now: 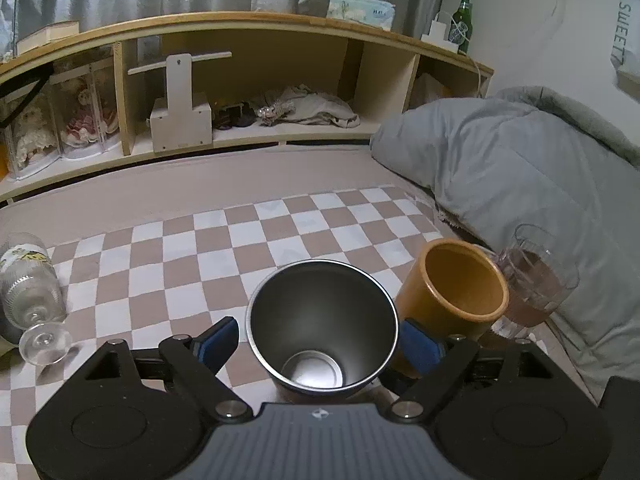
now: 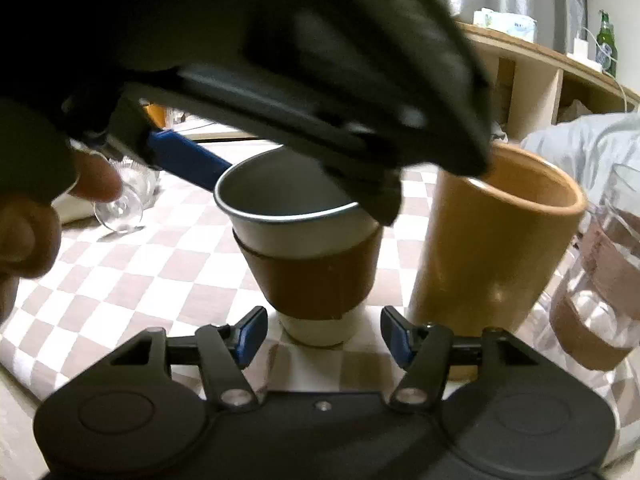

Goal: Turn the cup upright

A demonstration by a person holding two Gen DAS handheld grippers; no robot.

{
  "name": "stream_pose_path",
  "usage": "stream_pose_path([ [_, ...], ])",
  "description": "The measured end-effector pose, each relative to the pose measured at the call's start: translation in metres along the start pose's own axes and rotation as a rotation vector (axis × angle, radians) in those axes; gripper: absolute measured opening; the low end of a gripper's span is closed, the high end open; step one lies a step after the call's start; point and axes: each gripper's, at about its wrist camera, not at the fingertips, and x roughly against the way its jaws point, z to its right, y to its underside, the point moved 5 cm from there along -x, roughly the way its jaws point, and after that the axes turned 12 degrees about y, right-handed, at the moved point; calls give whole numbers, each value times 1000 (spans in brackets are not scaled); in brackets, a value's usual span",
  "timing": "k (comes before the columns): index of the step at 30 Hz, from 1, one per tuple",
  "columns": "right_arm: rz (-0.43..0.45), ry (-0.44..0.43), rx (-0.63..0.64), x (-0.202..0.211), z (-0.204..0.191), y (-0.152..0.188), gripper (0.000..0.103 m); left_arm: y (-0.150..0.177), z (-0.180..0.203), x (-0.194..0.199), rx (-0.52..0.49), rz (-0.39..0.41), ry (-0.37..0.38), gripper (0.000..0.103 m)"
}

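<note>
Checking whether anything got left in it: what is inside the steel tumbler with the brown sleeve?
Nothing shows inside the steel tumbler: the left wrist view looks down past bare metal walls to a bare, shiny bottom. From the right wrist view the left gripper covers part of its mouth.

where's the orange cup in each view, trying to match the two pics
Left wrist view: the orange cup stands upright at lower right, just right of the steel cup, behind the left tool's right finger.
Right wrist view: it stands at centre right, open end up, right of the same steel cup, with its brown sleeve.
Shared landmark: the clear glass right beside the orange cup.
</note>
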Motion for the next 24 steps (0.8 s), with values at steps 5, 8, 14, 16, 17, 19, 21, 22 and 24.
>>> stream_pose_path([
  [5,-8,0,-38,14,10,-6,67,1,0,22,4,46,4,92],
  [8,-6,9,-48,25,12,-9,68,1,0,39,-1,78,7,95],
  [14,41,33,-75,57,20,-14,71,10,-1,77,-22,147,-11,99],
  [16,57,51,-95,77,31,-20,73,14,-1,93,-35,181,-19,101],
  [17,61,59,-105,84,35,-20,75,16,-1,101,-43,196,-25,102],
  [19,68,75,-126,94,41,-20,77,21,-1,115,-62,224,-36,103],
  [21,80,94,-144,107,43,-21,80,27,-1,126,-81,239,-47,103],
  [22,86,101,-149,112,45,-21,80,31,-2,132,-89,246,-51,103],
  [24,98,112,-148,124,45,-20,82,37,-4,141,-97,256,-58,103],
])
